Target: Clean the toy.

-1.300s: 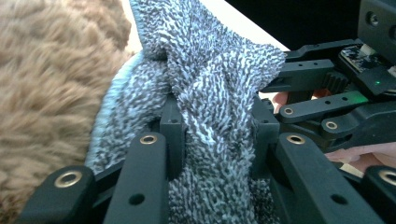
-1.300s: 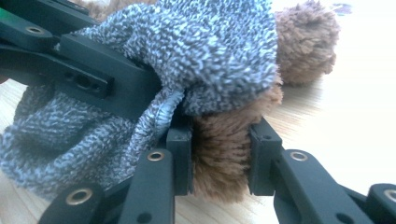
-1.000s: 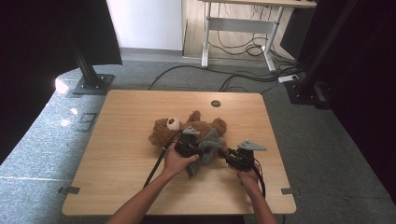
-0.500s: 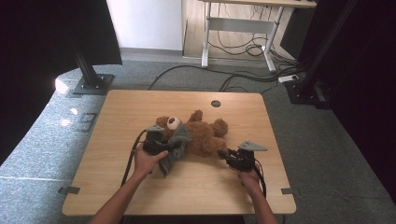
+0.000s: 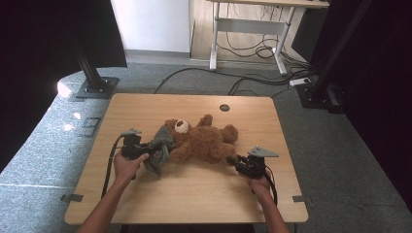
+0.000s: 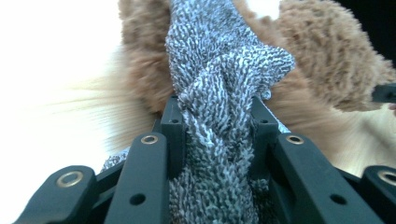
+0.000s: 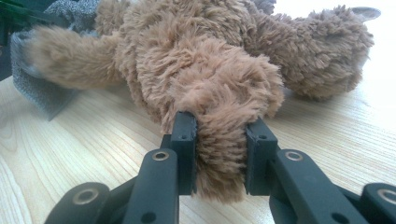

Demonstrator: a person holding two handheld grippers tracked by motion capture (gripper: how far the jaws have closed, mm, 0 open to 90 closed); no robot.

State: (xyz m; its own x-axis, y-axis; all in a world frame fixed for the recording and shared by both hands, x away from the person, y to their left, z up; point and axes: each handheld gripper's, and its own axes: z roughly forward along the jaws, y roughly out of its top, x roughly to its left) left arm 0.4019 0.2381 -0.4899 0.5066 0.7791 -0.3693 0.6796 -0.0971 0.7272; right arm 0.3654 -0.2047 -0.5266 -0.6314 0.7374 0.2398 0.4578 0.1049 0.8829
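Observation:
A brown teddy bear [image 5: 204,141] lies on its back in the middle of the wooden table [image 5: 194,194], head to the left. My left gripper [image 5: 145,151] is shut on a grey knitted cloth [image 5: 158,150] beside the bear's head; in the left gripper view the cloth [image 6: 217,112] is bunched between the jaws, with the bear [image 6: 322,56] behind it. My right gripper [image 5: 234,161] is shut on the bear's leg at the right; in the right gripper view the furry leg [image 7: 219,140] is pinched between the jaws, and the grey cloth [image 7: 42,88] lies at the far left.
A round cable hole [image 5: 224,108] sits near the table's far edge. Black stand bases [image 5: 94,87] rest on the grey floor at the far left and right, and cables [image 5: 252,82] run across the floor behind the table below a desk frame.
My left gripper has pulled the grey cloth leftward, from over the bear's body to beside its head. The bear has slid slightly. The right gripper has stayed put on the leg.

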